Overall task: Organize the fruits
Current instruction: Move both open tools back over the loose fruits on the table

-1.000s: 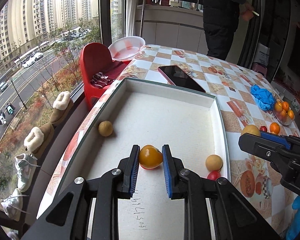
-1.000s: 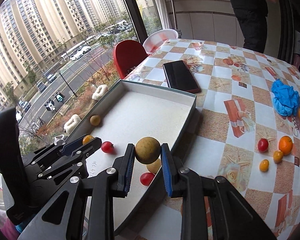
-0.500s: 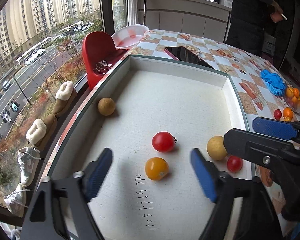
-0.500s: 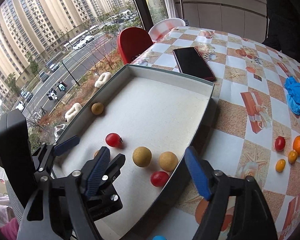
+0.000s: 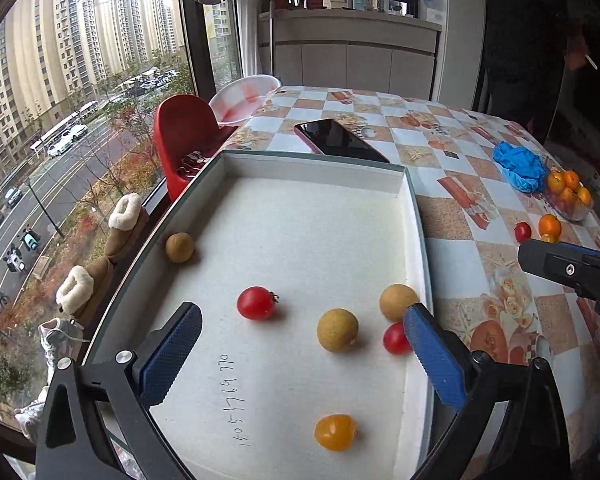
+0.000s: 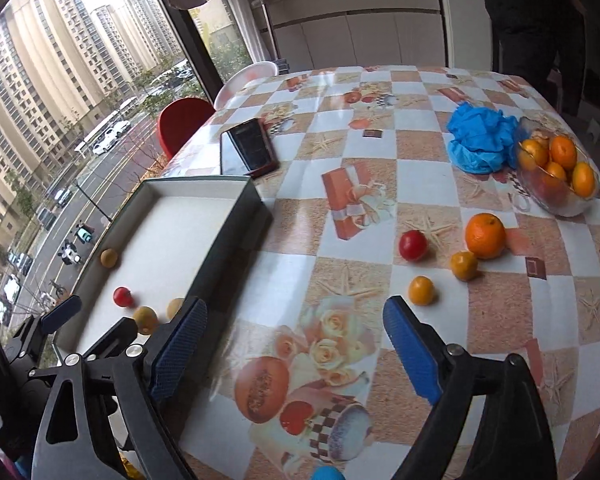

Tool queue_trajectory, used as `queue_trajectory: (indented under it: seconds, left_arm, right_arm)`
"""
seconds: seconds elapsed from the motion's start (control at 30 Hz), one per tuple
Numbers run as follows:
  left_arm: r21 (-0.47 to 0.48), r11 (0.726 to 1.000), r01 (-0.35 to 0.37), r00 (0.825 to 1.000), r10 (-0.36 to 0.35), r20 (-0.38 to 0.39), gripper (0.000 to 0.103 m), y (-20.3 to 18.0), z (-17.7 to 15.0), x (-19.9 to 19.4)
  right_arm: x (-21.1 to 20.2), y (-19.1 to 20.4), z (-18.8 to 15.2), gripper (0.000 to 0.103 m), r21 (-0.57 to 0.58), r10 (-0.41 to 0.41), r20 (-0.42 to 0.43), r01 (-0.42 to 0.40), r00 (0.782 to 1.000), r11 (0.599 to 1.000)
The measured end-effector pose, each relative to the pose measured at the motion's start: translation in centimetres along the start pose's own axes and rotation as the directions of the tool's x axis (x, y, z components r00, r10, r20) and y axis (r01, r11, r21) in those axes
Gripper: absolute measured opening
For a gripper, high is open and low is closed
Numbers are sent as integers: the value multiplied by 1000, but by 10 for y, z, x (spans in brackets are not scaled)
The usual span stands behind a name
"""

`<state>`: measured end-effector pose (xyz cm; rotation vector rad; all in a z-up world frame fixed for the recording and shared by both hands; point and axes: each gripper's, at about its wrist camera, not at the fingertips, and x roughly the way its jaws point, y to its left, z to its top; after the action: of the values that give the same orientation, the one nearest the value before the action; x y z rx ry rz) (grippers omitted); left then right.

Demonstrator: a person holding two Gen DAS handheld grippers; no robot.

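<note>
Six fruits (image 5: 337,335) in tray (image 5: 312,162), outside jaws.

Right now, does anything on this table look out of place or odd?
Nothing is spilled or damaged. Four fruits lie loose on the tablecloth, outside both tray and glass bowl: an orange, a red tomato and two small orange fruits. A phone and a crumpled blue glove sit among them.
</note>
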<state>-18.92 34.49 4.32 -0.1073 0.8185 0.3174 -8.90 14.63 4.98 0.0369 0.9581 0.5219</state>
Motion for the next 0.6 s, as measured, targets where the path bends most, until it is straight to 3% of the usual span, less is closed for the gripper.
queue_trajectory:
  seconds: [0.13, 0.33, 0.53, 0.6]
  left_arm:
    - [56, 997, 57, 998, -59, 24, 101, -37, 9, -14]
    - [161, 976, 144, 989, -149, 19, 102, -108, 9, -21]
    - [249, 957, 151, 988, -136, -74, 102, -158, -8, 2]
    - [247, 957, 150, 987, -131, -93, 102, -164, -8, 8]
  right_arm:
    - [-11, -58, -6, 92, 125, -98, 7, 96, 995, 987]
    - [-27, -133, -24, 92, 218, -277, -26, 276, 961, 936]
    - [-32, -162, -45, 94, 166, -383, -32, 383, 923, 909]
    - [-29, -161, -48, 103, 122, -395, -27, 395, 918, 911]
